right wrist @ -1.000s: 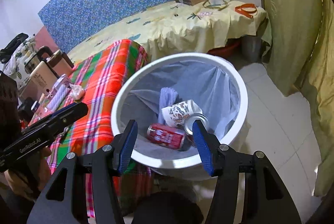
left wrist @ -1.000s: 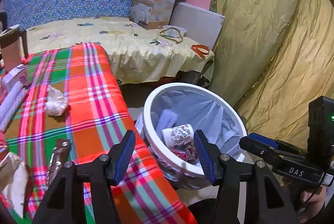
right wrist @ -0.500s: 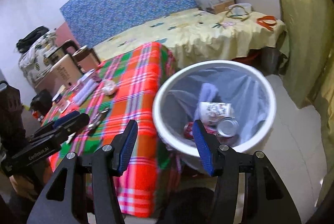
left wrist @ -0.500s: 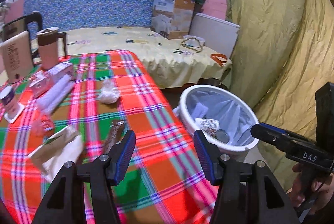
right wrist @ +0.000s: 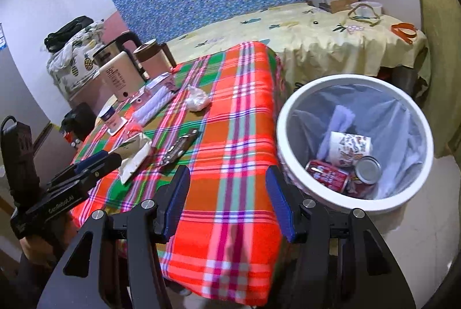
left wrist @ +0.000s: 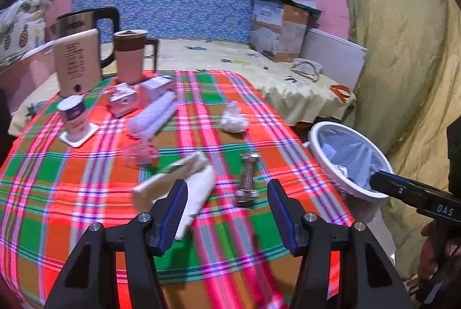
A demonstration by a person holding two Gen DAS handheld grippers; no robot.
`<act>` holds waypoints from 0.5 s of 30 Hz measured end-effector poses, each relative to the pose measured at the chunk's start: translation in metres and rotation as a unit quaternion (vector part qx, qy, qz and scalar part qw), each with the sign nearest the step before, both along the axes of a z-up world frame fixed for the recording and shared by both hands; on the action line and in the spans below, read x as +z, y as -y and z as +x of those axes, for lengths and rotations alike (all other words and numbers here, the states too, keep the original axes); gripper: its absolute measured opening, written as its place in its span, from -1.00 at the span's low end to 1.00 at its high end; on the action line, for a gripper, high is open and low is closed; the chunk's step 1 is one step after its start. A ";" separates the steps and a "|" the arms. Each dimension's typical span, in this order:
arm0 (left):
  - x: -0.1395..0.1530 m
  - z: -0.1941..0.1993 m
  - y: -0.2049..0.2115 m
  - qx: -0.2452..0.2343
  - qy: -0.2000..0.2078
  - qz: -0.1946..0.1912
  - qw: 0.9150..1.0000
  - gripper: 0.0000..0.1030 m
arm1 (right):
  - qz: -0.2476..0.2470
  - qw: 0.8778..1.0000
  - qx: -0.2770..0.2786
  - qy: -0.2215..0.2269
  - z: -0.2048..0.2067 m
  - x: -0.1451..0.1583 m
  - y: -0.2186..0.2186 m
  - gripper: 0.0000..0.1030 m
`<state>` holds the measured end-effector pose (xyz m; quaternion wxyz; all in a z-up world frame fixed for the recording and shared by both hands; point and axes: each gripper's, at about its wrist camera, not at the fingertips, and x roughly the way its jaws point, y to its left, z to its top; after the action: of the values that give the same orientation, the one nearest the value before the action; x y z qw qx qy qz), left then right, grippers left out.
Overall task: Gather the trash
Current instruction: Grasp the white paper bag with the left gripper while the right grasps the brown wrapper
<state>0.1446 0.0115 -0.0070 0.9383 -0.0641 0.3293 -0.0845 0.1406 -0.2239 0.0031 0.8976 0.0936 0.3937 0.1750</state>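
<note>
1. Where the plaid tablecloth [left wrist: 86, 193] fills the left wrist view, hovers above it: left gripper [left wrist: 227, 211], blue pads wide apart, nothing between them, touching nothing.
2. Just beyond the left pad [left wrist: 173, 211]: a crumpled beige-and-white paper wrapper [left wrist: 178, 185], lying flat on the cloth, partly hidden by that pad.
3. Between the pads and further off: a brown foil snack wrapper [left wrist: 247, 179], lying lengthwise on the cloth, apart from both pads.
4. Further back, near the far right edge of the cloth: a crumpled white tissue [left wrist: 234, 120].
5. Also on the cloth, further left: a small red-and-clear wrapper [left wrist: 141, 155], blurred, and a white cup [left wrist: 73, 114] on a coaster.
6. At the far left corner: a beige kettle [left wrist: 76, 61] and a brown mug [left wrist: 131, 55], both upright.
7. Held over the near corner of the cloth in the right wrist view: right gripper [right wrist: 227, 199], jaws parted and empty, no contact with anything.
8. Beside the table on the floor, right of that gripper: white trash bin [right wrist: 317, 96] with a clear liner, holding a red can [right wrist: 327, 173], a printed paper cup [right wrist: 348, 147] and a silver can end [right wrist: 367, 169].
9. Seen from each camera at the frame's edge: the other gripper, gripped by a hand [left wrist: 432, 254].
</note>
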 end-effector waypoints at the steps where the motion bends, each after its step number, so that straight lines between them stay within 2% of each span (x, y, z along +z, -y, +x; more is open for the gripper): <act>1: 0.000 0.001 -0.004 0.004 0.001 0.001 1.000 0.11 | 0.000 1.000 0.003 -0.002 0.001 -0.001 -0.002 0.10; 8: -0.010 0.013 -0.033 0.032 -0.001 0.012 0.999 0.11 | -0.002 1.000 0.020 -0.011 0.007 -0.003 -0.020 0.10; 15: -0.040 0.042 -0.051 0.044 -0.040 0.014 0.998 0.11 | -0.008 0.999 0.036 -0.028 0.017 -0.013 -0.039 0.10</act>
<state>0.1870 0.0622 -0.0472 0.9279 -0.0690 0.3647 -0.0359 0.1575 -0.1851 -0.0095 0.8801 0.0770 0.4231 0.2012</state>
